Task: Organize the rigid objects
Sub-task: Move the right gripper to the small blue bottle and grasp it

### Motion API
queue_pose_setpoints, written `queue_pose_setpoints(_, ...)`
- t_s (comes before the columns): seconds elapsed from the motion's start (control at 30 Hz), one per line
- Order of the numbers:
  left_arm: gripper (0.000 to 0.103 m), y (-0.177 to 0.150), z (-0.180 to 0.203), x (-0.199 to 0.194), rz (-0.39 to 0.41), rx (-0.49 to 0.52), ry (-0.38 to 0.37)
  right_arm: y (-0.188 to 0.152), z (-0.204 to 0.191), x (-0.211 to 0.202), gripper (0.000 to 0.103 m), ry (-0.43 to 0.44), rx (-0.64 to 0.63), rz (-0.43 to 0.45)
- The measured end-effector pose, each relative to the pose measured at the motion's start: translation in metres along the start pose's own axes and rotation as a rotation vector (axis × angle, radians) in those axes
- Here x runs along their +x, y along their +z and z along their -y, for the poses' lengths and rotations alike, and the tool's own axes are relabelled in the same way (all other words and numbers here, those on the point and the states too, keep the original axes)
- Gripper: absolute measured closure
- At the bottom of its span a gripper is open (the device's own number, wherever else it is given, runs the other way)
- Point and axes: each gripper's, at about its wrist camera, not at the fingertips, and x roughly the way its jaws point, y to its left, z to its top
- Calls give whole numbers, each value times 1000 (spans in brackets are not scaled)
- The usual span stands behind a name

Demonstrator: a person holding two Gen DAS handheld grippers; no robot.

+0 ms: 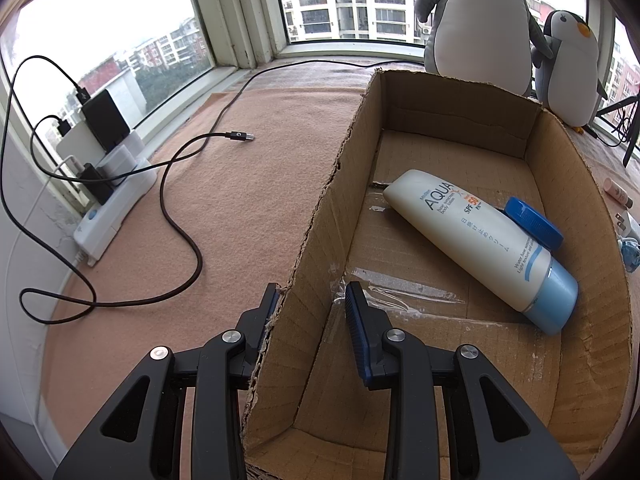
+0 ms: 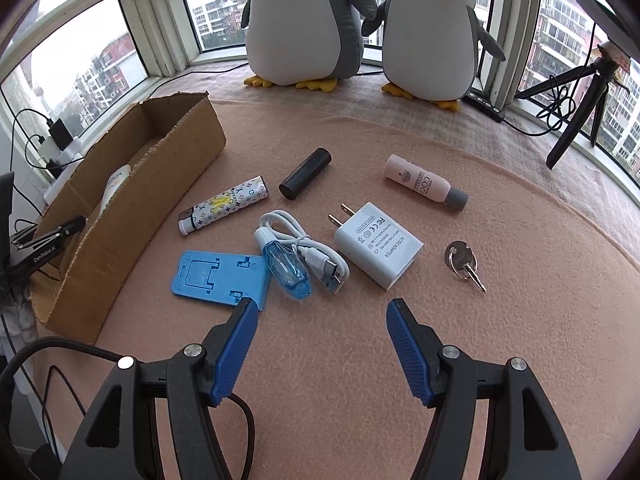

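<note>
The cardboard box (image 1: 432,240) ran lengthwise away from the camera on the pink felt mat (image 2: 400,340) beside the windows. Inside, the sunscreen tube (image 1: 480,240) lay diagonally, cap nearest. The left gripper (image 1: 312,300) straddled the box wall, jaws parted. The right gripper (image 2: 322,316) hung wide open, empty.

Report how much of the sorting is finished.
Done: the sunscreen tube and a blue cap lie in the cardboard box. In hand: the left gripper straddles the box wall; the right gripper is open and holds nothing. Left: charger, key, blue stand and tubes on the cloth.
</note>
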Motion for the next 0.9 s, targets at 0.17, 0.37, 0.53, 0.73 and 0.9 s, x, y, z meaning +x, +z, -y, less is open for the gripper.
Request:
queue_pose_setpoints(0.17,73,0,0,0,0,0,0,7,-6,0,42,16,-6,11)
queue_pose_setpoints(0.37,73,0,0,0,0,0,0,16,-16,1,57,30,-42,15)
queue_pose_setpoints(0.53,73,0,0,0,0,0,0,22,-20,11,69,36,-62,-4)
queue_pose_setpoints(0.73,73,0,0,0,0,0,0,23,-28,24,81,37,-99,-47)
queue_pose_setpoints(0.9,73,0,0,0,0,0,0,22,-29,30,87,29,-103,-57)
